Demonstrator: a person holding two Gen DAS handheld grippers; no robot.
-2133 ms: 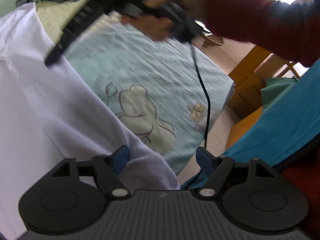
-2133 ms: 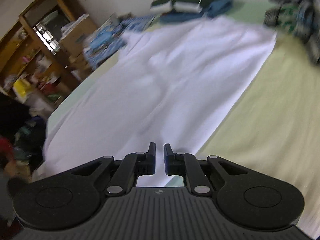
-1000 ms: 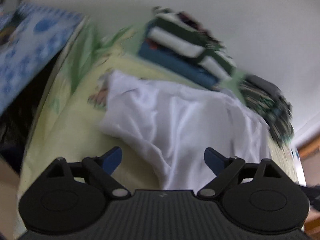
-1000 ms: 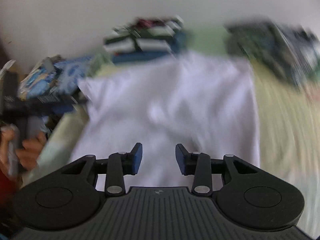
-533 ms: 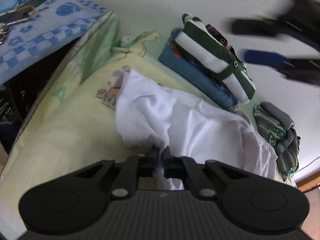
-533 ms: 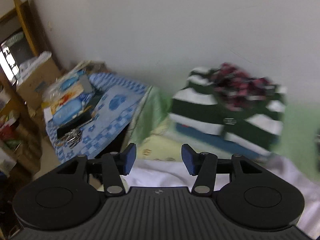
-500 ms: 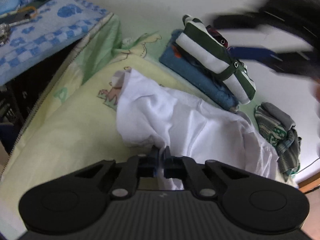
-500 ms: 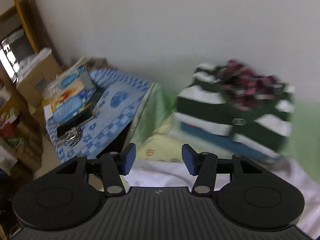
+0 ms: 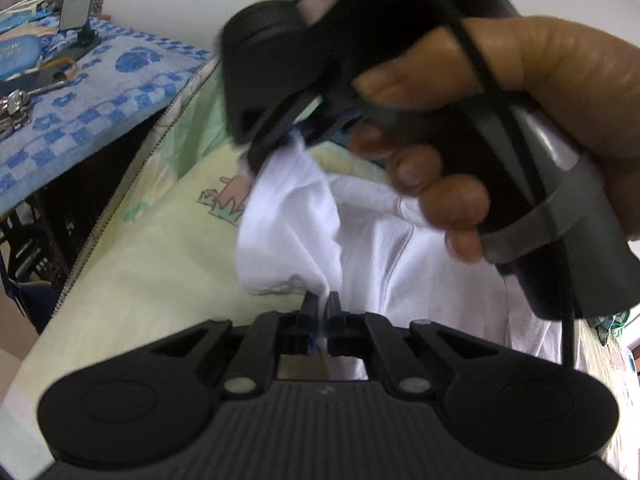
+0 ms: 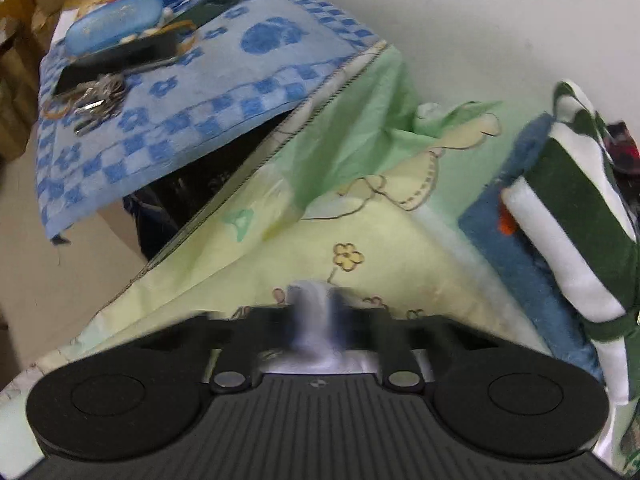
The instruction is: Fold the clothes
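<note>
The shirt (image 9: 384, 248), white and crumpled, lies on the yellow-green sheet (image 9: 152, 264) of the bed, near the bed's corner by the wall. The left gripper (image 9: 323, 304) has its fingers pinched together on a fold of the shirt's near edge, the cloth drawn up between them. The right gripper (image 9: 280, 148), held in a hand (image 9: 500, 120), comes in from above in the left wrist view and meets the shirt's far corner, which rises to a peak at its tips. In the right wrist view that gripper (image 10: 318, 312) is blurred, its fingers nearly together with a strip of white cloth (image 10: 312, 320) between them.

Beyond the shirt, against the wall at the bed's far edge, sits a stack (image 10: 560, 220) of folded clothes: a green-and-white striped piece on top of a blue one. Beside the bed's corner stands a surface covered by a blue checked towel (image 10: 192, 100), carrying keys (image 10: 96, 100), a blue case (image 10: 112, 28) and a dark flat object. A black cable (image 9: 568, 320) hangs from the right gripper's handle over the shirt.
</note>
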